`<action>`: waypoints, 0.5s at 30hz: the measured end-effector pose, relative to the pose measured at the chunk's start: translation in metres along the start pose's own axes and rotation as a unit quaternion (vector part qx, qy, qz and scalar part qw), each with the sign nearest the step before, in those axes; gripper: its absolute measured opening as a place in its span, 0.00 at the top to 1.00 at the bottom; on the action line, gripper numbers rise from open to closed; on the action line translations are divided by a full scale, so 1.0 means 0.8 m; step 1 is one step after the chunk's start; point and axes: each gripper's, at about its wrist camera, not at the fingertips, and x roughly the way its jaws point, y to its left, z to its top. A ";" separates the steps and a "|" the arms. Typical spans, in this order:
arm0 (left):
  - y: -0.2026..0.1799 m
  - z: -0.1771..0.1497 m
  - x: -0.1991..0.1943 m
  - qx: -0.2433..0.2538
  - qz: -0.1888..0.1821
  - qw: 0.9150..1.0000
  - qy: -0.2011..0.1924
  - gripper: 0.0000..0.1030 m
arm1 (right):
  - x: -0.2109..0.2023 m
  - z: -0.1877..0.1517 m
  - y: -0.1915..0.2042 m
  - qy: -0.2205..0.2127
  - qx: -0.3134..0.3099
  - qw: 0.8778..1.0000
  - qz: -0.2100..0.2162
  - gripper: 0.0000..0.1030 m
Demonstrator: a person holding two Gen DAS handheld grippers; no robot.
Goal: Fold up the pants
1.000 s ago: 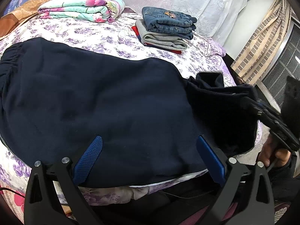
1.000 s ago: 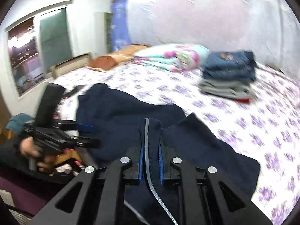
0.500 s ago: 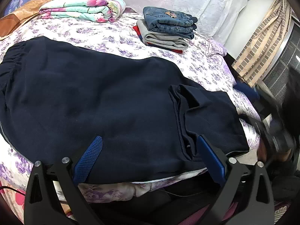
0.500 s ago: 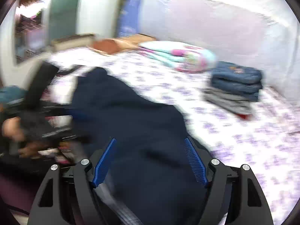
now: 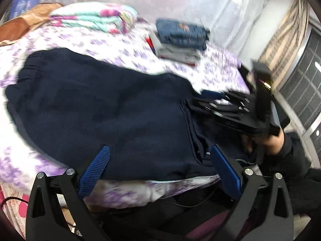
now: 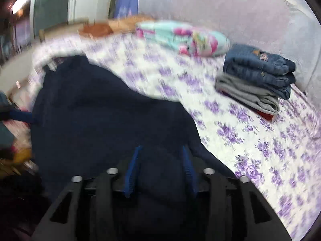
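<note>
my left gripper (image 5: pixel 158 162): jaws wide apart, nothing between the pads, hovering over the near edge of the pants
my right gripper (image 6: pixel 160 162): jaws part open and closing; dark cloth lies under and between the blue pads, but blur stops me telling if they press on it
right gripper, left-cam view (image 5: pixel 226 108): low over the right end of the pants, my hand (image 5: pixel 274 140) on its handle, black sleeve behind
pants (image 5: pixel 100 108): navy, spread flat across the near part of the bed, elastic waistband at left, right end folded back over itself, folded edge running down toward the bed edge
bed sheet (image 6: pixel 250 140): white with purple flowers, under everything
folded clothes stack (image 6: pixel 258 80): jeans on top, grey below, red at the bottom; far right of the bed, well apart from the pants
floral blanket (image 5: pixel 94 18): folded, far side of the bed
brown pillow (image 5: pixel 18 26): far left corner
curtain (image 5: pixel 284 32): striped, right of the bed
</note>
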 end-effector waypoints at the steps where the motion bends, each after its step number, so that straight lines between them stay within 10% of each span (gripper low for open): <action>1: 0.012 0.001 -0.011 -0.015 0.005 1.000 -0.010 0.05 | -0.009 -0.001 0.002 -0.010 0.006 1.000 0.006 0.37; 8: 0.152 -0.008 -0.037 -0.241 -0.008 0.970 -0.037 0.05 | -0.066 -0.049 0.010 -0.063 0.086 0.989 0.100 0.34; 15: 0.176 0.020 -0.011 -0.276 -0.024 0.957 -0.087 0.05 | -0.098 -0.067 0.031 -0.093 0.054 0.989 0.099 0.33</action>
